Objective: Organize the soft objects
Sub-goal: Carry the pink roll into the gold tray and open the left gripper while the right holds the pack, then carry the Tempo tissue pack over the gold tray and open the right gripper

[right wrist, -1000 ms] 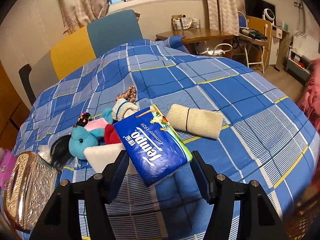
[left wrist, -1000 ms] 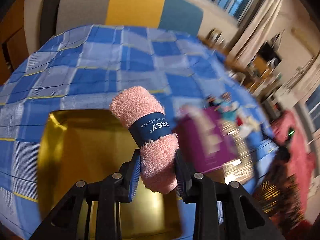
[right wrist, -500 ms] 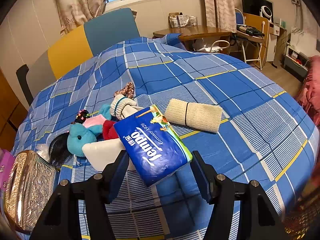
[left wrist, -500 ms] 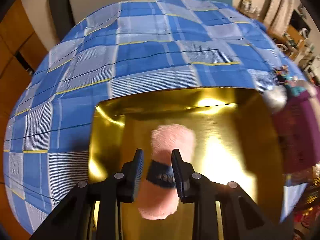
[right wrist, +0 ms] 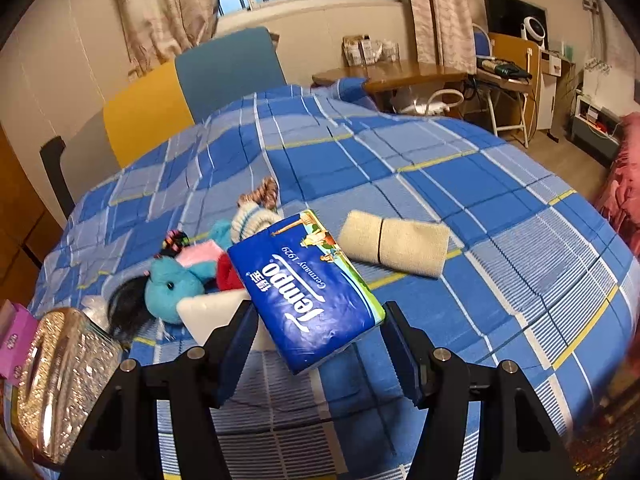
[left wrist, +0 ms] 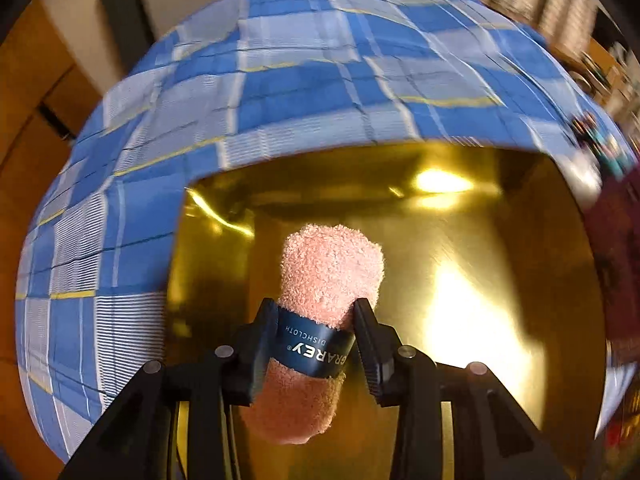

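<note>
My left gripper (left wrist: 316, 344) is shut on a rolled pink dishcloth (left wrist: 324, 280) with a dark blue paper band, held just over the floor of a shiny gold tray (left wrist: 480, 280). My right gripper (right wrist: 320, 348) is shut on a blue Tempo tissue pack (right wrist: 308, 288) and holds it above the blue checked cloth (right wrist: 400, 160). Behind the pack lie a beige rolled cloth (right wrist: 394, 244), a turquoise plush toy (right wrist: 172, 286), a striped sock (right wrist: 252, 220) and a white soft block (right wrist: 208, 312).
An ornate glittery box (right wrist: 60, 372) and a pink packet (right wrist: 16, 340) sit at the left in the right wrist view. Chairs (right wrist: 224, 72), a wooden side table (right wrist: 400, 76) and a desk stand beyond the cloth. A dark purple item (left wrist: 616, 260) borders the tray's right side.
My left gripper has swung with the pink dishcloth from above the cloth down into the gold tray. My right gripper has kept hold of the tissue pack and barely moved.
</note>
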The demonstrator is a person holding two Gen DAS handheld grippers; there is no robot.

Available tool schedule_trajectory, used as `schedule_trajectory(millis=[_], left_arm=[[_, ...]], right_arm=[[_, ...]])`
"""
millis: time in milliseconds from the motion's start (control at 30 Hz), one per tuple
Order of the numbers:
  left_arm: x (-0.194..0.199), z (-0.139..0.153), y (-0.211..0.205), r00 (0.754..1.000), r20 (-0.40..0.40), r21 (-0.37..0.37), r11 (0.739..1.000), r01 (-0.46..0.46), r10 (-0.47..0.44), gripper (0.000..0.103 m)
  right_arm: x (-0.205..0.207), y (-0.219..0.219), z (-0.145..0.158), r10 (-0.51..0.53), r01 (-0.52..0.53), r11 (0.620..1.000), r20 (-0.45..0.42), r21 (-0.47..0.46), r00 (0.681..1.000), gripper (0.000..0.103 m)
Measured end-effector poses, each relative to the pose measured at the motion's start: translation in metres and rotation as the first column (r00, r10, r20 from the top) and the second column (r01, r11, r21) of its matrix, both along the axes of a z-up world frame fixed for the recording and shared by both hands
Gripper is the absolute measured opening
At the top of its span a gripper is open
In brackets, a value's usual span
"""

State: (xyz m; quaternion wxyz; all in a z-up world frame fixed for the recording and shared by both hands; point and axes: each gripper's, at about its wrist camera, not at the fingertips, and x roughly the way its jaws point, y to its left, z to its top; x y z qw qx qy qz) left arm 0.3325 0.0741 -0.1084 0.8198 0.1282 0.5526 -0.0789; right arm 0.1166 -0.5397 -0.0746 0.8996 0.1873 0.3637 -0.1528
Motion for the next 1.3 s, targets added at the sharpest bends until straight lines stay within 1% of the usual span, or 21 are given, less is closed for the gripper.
schedule_trajectory(millis=[67, 133, 233, 267, 333, 367, 400, 433, 500, 533, 633, 700, 767, 833, 900, 967, 1100, 1167, 1300], left_arm=[[0.010, -0.001, 0.003, 0.998, 0.039, 0.028, 0.999, -0.040, 0.039, 0.039], [0.019, 0.001, 0.010, 0.994, 0.058, 0.020, 0.996, -0.089, 0.088, 0.039], [0.018, 0.009, 0.024, 0.987, 0.041, -0.090, 0.985, -0.149, 0.153, 0.039], [0.015, 0.012, 0.028, 0.985, 0.040, -0.111, 0.980, -0.163, 0.168, 0.039], [0.004, 0.021, 0.036, 0.976, 0.049, -0.198, 0.960, -0.198, 0.212, 0.039], [-0.005, 0.026, 0.043, 0.970, 0.052, -0.263, 0.940, -0.216, 0.237, 0.039], [-0.015, 0.031, 0.050, 0.963, 0.045, -0.336, 0.911, -0.237, 0.267, 0.039], [-0.022, 0.033, 0.053, 0.957, 0.036, -0.392, 0.885, -0.252, 0.288, 0.039], [-0.040, 0.037, 0.057, 0.950, 0.036, -0.467, 0.846, -0.258, 0.310, 0.039], [-0.054, 0.041, 0.058, 0.946, 0.050, -0.498, 0.829, -0.255, 0.321, 0.039], [-0.077, 0.046, 0.053, 0.948, 0.085, -0.533, 0.818, -0.217, 0.308, 0.039], [-0.095, 0.048, 0.048, 0.950, 0.099, -0.555, 0.809, -0.194, 0.296, 0.040], [-0.110, 0.050, 0.048, 0.954, 0.103, -0.575, 0.799, -0.175, 0.283, 0.040], [-0.124, 0.052, 0.047, 0.951, 0.117, -0.593, 0.788, -0.163, 0.284, 0.040], [-0.137, 0.054, 0.047, 0.948, 0.133, -0.601, 0.784, -0.155, 0.289, 0.040], [-0.145, 0.054, 0.048, 0.946, 0.142, -0.601, 0.785, -0.151, 0.290, 0.040], [-0.159, 0.055, 0.050, 0.943, 0.155, -0.590, 0.794, -0.150, 0.293, 0.040], [-0.167, 0.055, 0.053, 0.938, 0.164, -0.585, 0.796, -0.155, 0.304, 0.040], [-0.176, 0.053, 0.061, 0.931, 0.161, -0.593, 0.786, -0.173, 0.327, 0.040]], right_arm=[[-0.002, 0.003, 0.005, -0.006, 0.006, 1.000, 0.023, -0.001, 1.000, 0.064], [-0.007, 0.008, 0.012, -0.017, 0.017, 1.000, 0.046, -0.001, 0.999, 0.064], [-0.015, 0.017, 0.024, -0.025, 0.021, 0.999, 0.080, 0.044, 0.996, 0.064], [-0.017, 0.023, 0.030, -0.022, 0.018, 0.999, 0.083, 0.049, 0.996, 0.064], [-0.018, 0.039, 0.045, -0.001, -0.002, 1.000, 0.092, 0.031, 0.996, 0.064], [-0.017, 0.047, 0.052, 0.012, -0.014, 1.000, 0.099, 0.019, 0.995, 0.064], [-0.017, 0.056, 0.059, 0.025, -0.026, 1.000, 0.107, 0.008, 0.994, 0.064], [-0.015, 0.064, 0.067, 0.038, -0.039, 0.999, 0.118, 0.002, 0.992, 0.064], [-0.009, 0.089, 0.089, 0.085, -0.087, 0.996, 0.154, 0.001, 0.984, 0.064], [-0.007, 0.099, 0.096, 0.103, -0.104, 0.995, 0.164, -0.001, 0.981, 0.064], [0.007, 0.145, 0.122, 0.204, -0.204, 0.979, 0.199, -0.023, 0.958, 0.064], [0.019, 0.182, 0.136, 0.288, -0.289, 0.957, 0.215, -0.027, 0.933, 0.064], [0.032, 0.219, 0.143, 0.364, -0.369, 0.929, 0.213, -0.019, 0.907, 0.064], [0.046, 0.259, 0.147, 0.437, -0.449, 0.894, 0.209, 0.010, 0.875, 0.064], [0.055, 0.291, 0.146, 0.484, -0.498, 0.867, 0.199, 0.027, 0.852, 0.064], [0.066, 0.329, 0.143, 0.540, -0.553, 0.833, 0.186, 0.026, 0.821, 0.064], [0.084, 0.397, 0.127, 0.620, -0.629, 0.775, 0.130, 0.050, 0.774, 0.064], [0.093, 0.425, 0.114, 0.648, -0.654, 0.754, 0.088, 0.062, 0.756, 0.064], [0.112, 0.478, 0.079, 0.688, -0.685, 0.725, -0.018, 0.073, 0.726, 0.064]])
